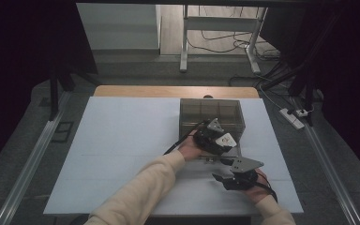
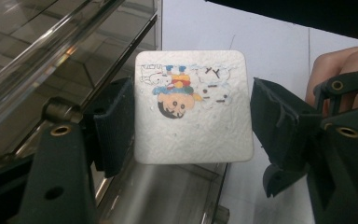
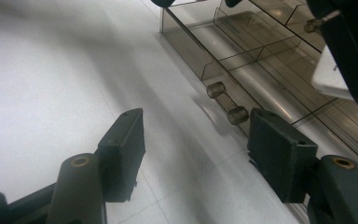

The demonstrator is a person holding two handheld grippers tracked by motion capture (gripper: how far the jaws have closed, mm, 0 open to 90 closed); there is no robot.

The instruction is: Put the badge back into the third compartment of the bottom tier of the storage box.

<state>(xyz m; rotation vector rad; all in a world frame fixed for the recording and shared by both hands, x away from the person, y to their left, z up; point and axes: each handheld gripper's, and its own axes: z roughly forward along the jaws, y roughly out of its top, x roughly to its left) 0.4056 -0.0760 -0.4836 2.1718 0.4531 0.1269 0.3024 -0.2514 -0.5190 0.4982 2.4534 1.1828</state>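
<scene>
- Cream sleeves come in from the bottom edge of the high view; the person's body is cut off there, and the left forearm crosses toward one o'clock.
- Nearest, the right gripper (image 1: 225,177) rests low over the white table cover (image 1: 122,154) at about five o'clock, with its jaws spread and nothing between them; its own view shows bare white surface in the gap.
- Just beyond it, the left gripper (image 1: 220,140) hangs at the near edge of the smoked clear plastic organiser box (image 1: 211,112), and its body hides part of the box's front wall from above.
- In the left gripper view the jaws pinch a small white card (image 2: 193,109) by its two side edges; the left pad touches the card, while contact at the right pad is hard to make out.
- This card is roughly square with rounded corners, so it has no clear long axis; its printed face looks toward the camera, and the cartoon figures (image 2: 182,91) on it stand upside down, heads toward six o'clock.
- It hangs just above the box's pulled-out drawer (image 2: 168,191), which the frame cuts off at the bottom.
- Two small round drawer handle knobs (image 3: 226,102) show in the right gripper view at about one o'clock, blurred.
- Farther off, the box's dividers (image 3: 261,46) are dim behind glare, and what lies in the compartments cannot be told.
</scene>
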